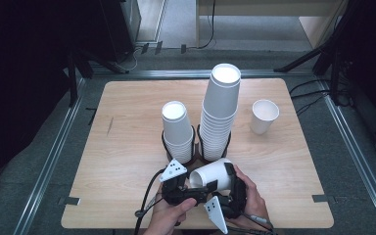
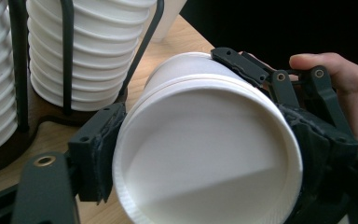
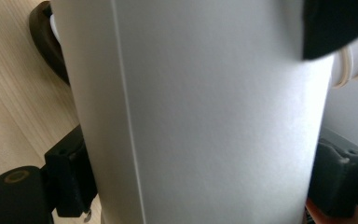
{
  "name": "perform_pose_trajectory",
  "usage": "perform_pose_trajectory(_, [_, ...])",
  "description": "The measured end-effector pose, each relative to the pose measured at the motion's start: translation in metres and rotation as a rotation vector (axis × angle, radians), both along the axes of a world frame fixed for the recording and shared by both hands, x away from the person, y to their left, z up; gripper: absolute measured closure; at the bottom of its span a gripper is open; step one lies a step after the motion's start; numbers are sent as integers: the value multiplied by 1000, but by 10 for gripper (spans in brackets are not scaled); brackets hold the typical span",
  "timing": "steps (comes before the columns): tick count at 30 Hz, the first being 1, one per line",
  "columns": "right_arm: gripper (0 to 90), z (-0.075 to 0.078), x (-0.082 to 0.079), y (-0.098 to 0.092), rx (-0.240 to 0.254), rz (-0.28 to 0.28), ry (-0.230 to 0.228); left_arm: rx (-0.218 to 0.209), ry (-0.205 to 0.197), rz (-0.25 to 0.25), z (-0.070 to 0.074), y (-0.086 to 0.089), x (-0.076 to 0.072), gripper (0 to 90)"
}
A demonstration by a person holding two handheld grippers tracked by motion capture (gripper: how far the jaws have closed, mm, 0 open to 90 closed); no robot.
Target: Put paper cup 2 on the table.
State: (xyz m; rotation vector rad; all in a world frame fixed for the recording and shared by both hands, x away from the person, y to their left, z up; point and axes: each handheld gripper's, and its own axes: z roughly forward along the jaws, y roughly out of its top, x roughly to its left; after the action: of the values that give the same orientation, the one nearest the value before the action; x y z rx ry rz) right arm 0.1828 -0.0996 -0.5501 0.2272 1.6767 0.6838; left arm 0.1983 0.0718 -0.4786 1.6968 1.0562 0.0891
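A white paper cup [image 1: 210,175] lies on its side near the table's front edge, held off the wood between both grippers. My left gripper [image 1: 196,183] is shut on its rim; in the left gripper view I look straight into the cup's open mouth [image 2: 205,158], with a black jaw on either side. My right gripper [image 1: 230,178] is shut across the cup's body, whose plain wall [image 3: 205,107] stands between its jaws in the right gripper view. One of the right gripper's fingers [image 2: 240,63] presses on the cup's upper side, with a hand [image 2: 340,74] behind it.
Two stacks of white cups stand upside down in black wire holders just behind the grippers, a short stack [image 1: 177,132] and a tall stack [image 1: 220,112]. A single upright cup [image 1: 263,116] stands at the right. The wooden table [image 1: 127,147] has metal rails around it.
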Motion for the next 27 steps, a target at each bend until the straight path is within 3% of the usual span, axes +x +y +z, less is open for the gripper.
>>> perform_pose_trajectory(12, [101, -3, 0, 0, 3, 0, 0, 3, 6, -14, -2, 2, 1, 227])
perform_pose_trajectory(21, [86, -3, 0, 0, -9, 20, -32, -6, -33, -4, -1, 3, 0, 235])
perform_pose_trajectory(24, [42, -2, -2, 1, -1, 28, -20, 22, -54, 55, 0, 5, -1, 241])
perform_pose_trajectory(27, [0, -1, -3, 1, 14, 49, -9, 8, -65, 63, 0, 11, 0, 245])
